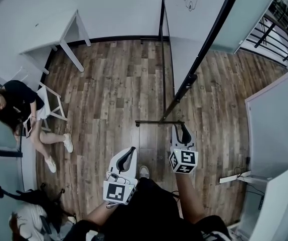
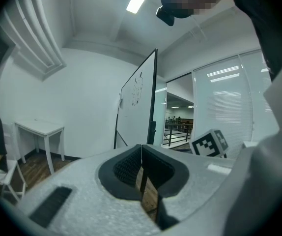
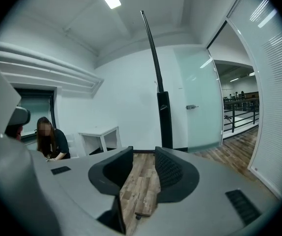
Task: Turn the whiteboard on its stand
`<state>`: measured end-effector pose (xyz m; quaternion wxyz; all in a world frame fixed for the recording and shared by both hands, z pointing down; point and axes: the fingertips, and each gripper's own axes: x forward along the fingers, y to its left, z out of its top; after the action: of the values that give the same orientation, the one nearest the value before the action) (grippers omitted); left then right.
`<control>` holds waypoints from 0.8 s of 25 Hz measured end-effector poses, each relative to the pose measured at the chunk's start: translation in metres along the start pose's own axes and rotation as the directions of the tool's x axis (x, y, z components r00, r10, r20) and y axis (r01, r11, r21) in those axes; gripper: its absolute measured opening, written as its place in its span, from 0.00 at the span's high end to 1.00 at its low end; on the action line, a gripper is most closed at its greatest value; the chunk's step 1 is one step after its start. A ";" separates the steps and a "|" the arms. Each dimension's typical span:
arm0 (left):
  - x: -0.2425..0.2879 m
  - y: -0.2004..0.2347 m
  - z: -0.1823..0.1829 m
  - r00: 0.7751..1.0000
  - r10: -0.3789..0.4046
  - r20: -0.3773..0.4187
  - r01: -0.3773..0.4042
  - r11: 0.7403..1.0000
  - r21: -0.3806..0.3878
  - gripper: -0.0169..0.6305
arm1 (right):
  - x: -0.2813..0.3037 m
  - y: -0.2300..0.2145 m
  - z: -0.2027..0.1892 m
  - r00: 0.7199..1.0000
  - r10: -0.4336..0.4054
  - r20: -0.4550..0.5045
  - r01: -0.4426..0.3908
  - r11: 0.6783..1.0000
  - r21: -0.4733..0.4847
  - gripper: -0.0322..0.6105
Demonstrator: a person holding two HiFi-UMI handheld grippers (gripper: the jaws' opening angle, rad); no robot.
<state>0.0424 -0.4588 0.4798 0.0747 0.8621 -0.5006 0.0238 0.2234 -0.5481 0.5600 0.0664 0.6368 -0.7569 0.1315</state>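
Whiteboard (image 1: 191, 29) stands on the floor (image 1: 109, 84). Its near foot bar (image 1: 159, 122) lies on the planks just ahead of the right claw (image 1: 180, 133), and its far end sits close to the floor's far edge, by the wall. The panel looks tilted on its pivot rather than upright.

The step in hand looks like the approach, since neither of the 2 claws touches the board. The right claw is released: its pads stand apart with only floor showing between them, and it points at the black frame (image 3: 164, 122), seen edge-on. The left claw (image 1: 126, 157) is clenched on nothing, pads together, and hangs lower and further back.

The next move probably calls for carrying the open right claw up to the frame edge, closing on that narrow rim, then swinging the panel about its pivot. The left claw would have to open before it could help.

The panel is smooth, glossy white with a faint marker sketch near the top. Its frame and stand are thin black metal tube, hard and likely slippery. The floor is matt, grained wood-look plank. Both claws are pale grey plastic with black ribbed pads.
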 end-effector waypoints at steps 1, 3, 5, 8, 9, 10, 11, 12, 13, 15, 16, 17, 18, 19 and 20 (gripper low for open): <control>0.004 0.001 0.001 1.000 0.001 0.000 -0.001 1.000 0.000 0.95 | 0.011 -0.005 -0.001 1.000 -0.006 -0.006 0.006 1.000 0.000 0.78; 0.010 0.001 0.001 1.000 -0.002 -0.011 0.003 1.000 0.001 0.95 | 0.031 -0.017 -0.002 1.000 -0.019 -0.018 0.019 1.000 0.000 0.76; 0.017 0.001 0.001 1.000 -0.004 -0.015 0.004 1.000 -0.003 0.95 | 0.049 -0.030 -0.004 0.999 -0.037 -0.029 0.037 0.999 -0.004 0.73; 0.022 0.009 -0.001 1.000 0.005 -0.027 -0.006 1.000 -0.003 0.95 | 0.078 -0.042 -0.007 0.997 -0.065 -0.042 0.065 0.998 0.001 0.72; 0.023 0.010 -0.002 0.999 0.007 -0.034 -0.007 1.000 -0.003 0.95 | 0.086 -0.045 -0.007 0.996 -0.072 -0.043 0.072 0.997 0.002 0.71; 0.024 0.010 -0.003 0.999 0.008 -0.040 -0.008 1.000 -0.004 0.95 | 0.094 -0.048 -0.006 0.996 -0.079 -0.041 0.079 0.997 -0.002 0.70; 0.027 0.011 -0.004 0.999 0.009 -0.041 -0.010 1.000 -0.008 0.95 | 0.100 -0.053 -0.005 0.995 -0.086 -0.039 0.086 0.996 -0.010 0.70; 0.029 0.011 -0.003 0.999 0.012 -0.035 -0.013 1.000 -0.013 0.95 | 0.107 -0.057 -0.004 0.995 -0.093 -0.040 0.092 0.996 -0.020 0.69; 0.032 0.012 -0.002 1.000 0.016 -0.027 -0.016 1.000 -0.017 0.95 | 0.115 -0.060 -0.005 0.994 -0.098 -0.047 0.097 0.995 -0.029 0.69; 0.035 0.015 -0.002 0.999 0.022 -0.025 -0.023 1.000 -0.018 0.95 | 0.130 -0.065 -0.007 0.992 -0.104 -0.069 0.101 0.994 -0.042 0.67; 0.037 0.017 -0.001 0.999 0.027 -0.021 -0.027 0.999 -0.017 0.95 | 0.137 -0.067 -0.008 0.991 -0.105 -0.079 0.101 0.994 -0.045 0.66; 0.038 0.018 0.001 0.999 0.032 -0.016 -0.033 0.999 -0.017 0.95 | 0.143 -0.069 -0.008 0.991 -0.106 -0.086 0.102 0.994 -0.044 0.65; 0.039 0.020 0.003 0.999 0.037 -0.011 -0.037 0.999 -0.017 0.95 | 0.148 -0.072 -0.008 0.990 -0.108 -0.091 0.105 0.994 -0.043 0.64; 0.040 0.021 0.004 0.999 0.041 -0.010 -0.041 0.999 -0.017 0.95 | 0.154 -0.074 -0.008 0.989 -0.112 -0.095 0.108 0.993 -0.043 0.64; 0.041 0.022 0.004 0.999 0.044 -0.010 -0.044 0.999 -0.016 0.95 | 0.160 -0.077 -0.009 0.988 -0.117 -0.100 0.113 0.993 -0.042 0.63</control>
<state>0.0434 -0.5057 0.4827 0.0833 0.8501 -0.5194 0.0256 0.2701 -0.7089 0.6200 0.1242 0.6704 -0.7168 0.1461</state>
